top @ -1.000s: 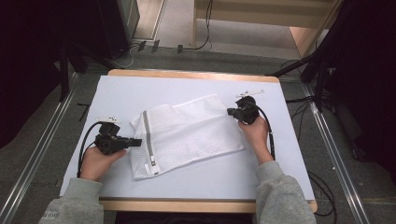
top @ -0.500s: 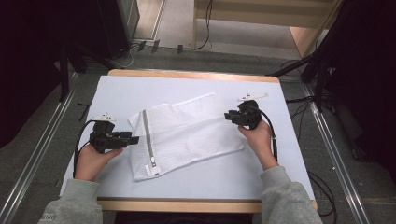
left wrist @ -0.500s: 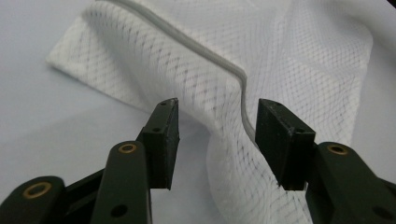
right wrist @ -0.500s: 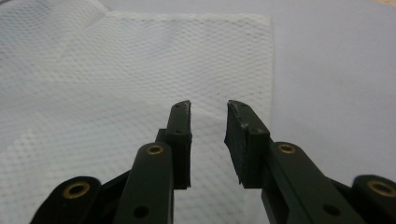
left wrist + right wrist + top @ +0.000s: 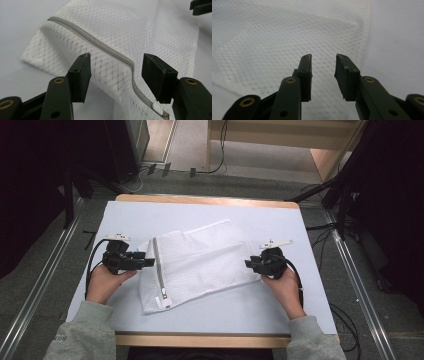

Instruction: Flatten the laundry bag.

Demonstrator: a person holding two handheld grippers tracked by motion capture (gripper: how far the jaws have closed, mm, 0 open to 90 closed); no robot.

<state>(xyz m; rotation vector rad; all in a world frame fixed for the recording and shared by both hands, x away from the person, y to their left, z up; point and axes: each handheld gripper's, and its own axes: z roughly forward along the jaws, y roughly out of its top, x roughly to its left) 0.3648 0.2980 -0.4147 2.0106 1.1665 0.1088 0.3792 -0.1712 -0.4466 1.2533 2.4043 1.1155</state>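
A white mesh laundry bag point(image 5: 200, 260) with a grey zipper point(image 5: 159, 270) lies flat on the white table point(image 5: 210, 215). My left gripper point(image 5: 149, 262) sits at the bag's left edge by the zipper. Its jaws have just been opening and stand open. In the left gripper view the left gripper point(image 5: 116, 62) hovers over the bag point(image 5: 112, 32), and the zipper point(image 5: 100, 42) runs between the pads untouched, down to its white pull point(image 5: 158, 108). My right gripper point(image 5: 248, 264) is at the bag's right edge, its jaws also just opened. In the right gripper view the right gripper point(image 5: 323, 61) stands over the mesh point(image 5: 274, 37), gripping nothing.
The table has a wooden rim point(image 5: 205, 200) at the back and front. Metal rails point(image 5: 45, 285) run along both sides on the floor. Cables point(image 5: 165, 170) and dark stands point(image 5: 345, 195) lie behind and to the right. A black cable point(image 5: 92, 265) trails from the left gripper.
Both grippers have let go of the bag and opened. The right hand came toward the near side along the bag's right edge; the left gripper drew back slightly. The bag now lies flatter.
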